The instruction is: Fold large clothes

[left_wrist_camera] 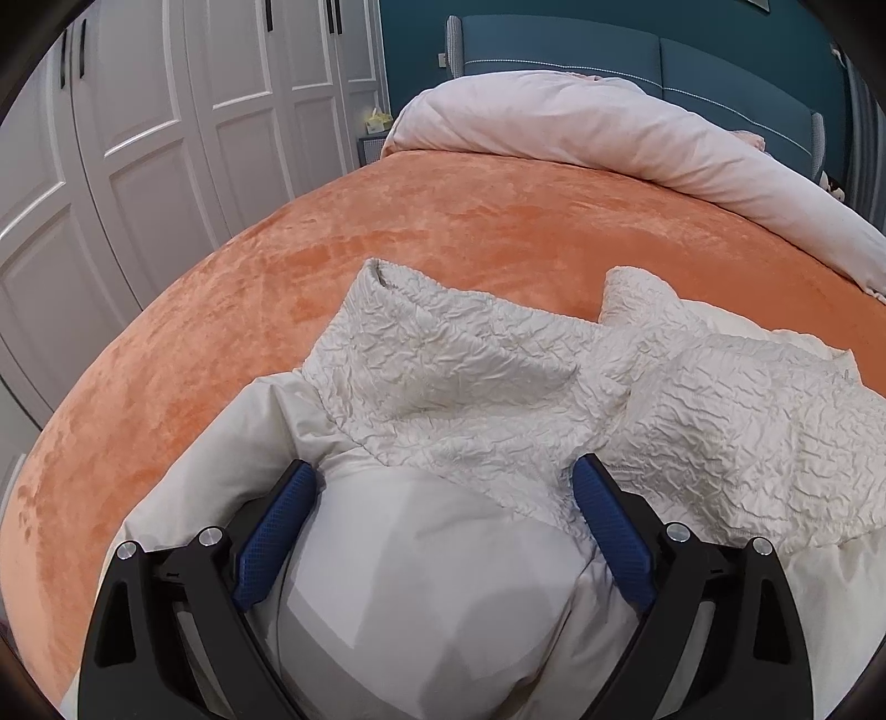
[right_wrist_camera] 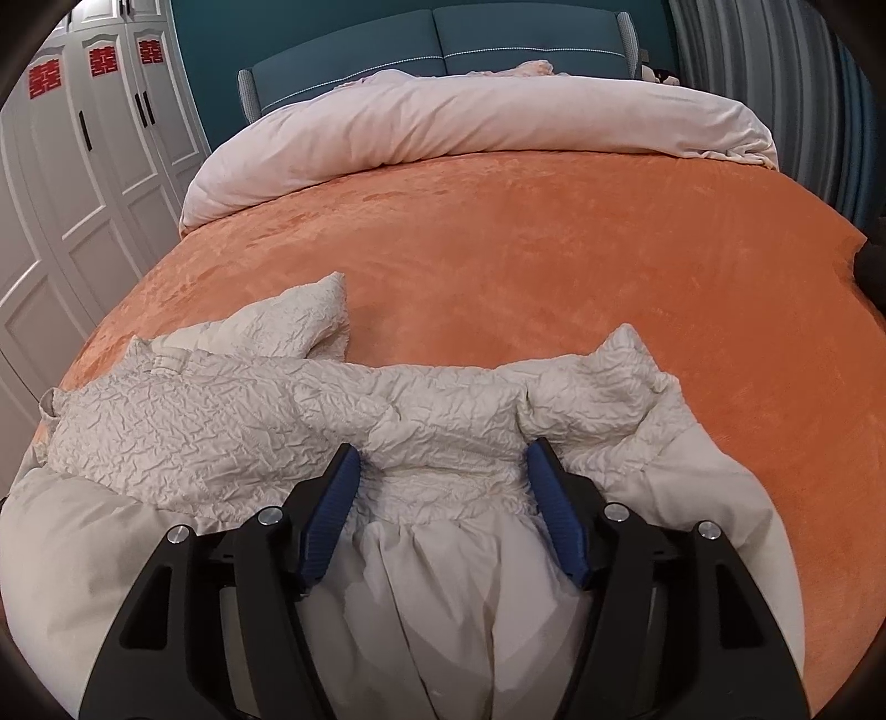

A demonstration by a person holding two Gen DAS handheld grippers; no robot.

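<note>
A large cream-white garment (left_wrist_camera: 487, 382) with a crinkled outer fabric and a smooth lining lies on the orange bedspread (left_wrist_camera: 443, 221). Its crinkled sleeves are folded over the body. My left gripper (left_wrist_camera: 443, 482) is open, its blue pads on either side of a bulge of smooth lining near the left sleeve. The garment (right_wrist_camera: 266, 421) stretches across the right wrist view. My right gripper (right_wrist_camera: 443, 465) is open, its pads straddling a gathered crinkled band and the smooth fabric below it. Neither gripper pinches the cloth.
A pale pink duvet (right_wrist_camera: 443, 122) is rolled up across the head of the bed, before a blue headboard (right_wrist_camera: 443, 39). White wardrobe doors (left_wrist_camera: 138, 138) stand left of the bed. Grey curtains (right_wrist_camera: 775, 72) hang at the right. Orange bedspread (right_wrist_camera: 554, 249) lies beyond the garment.
</note>
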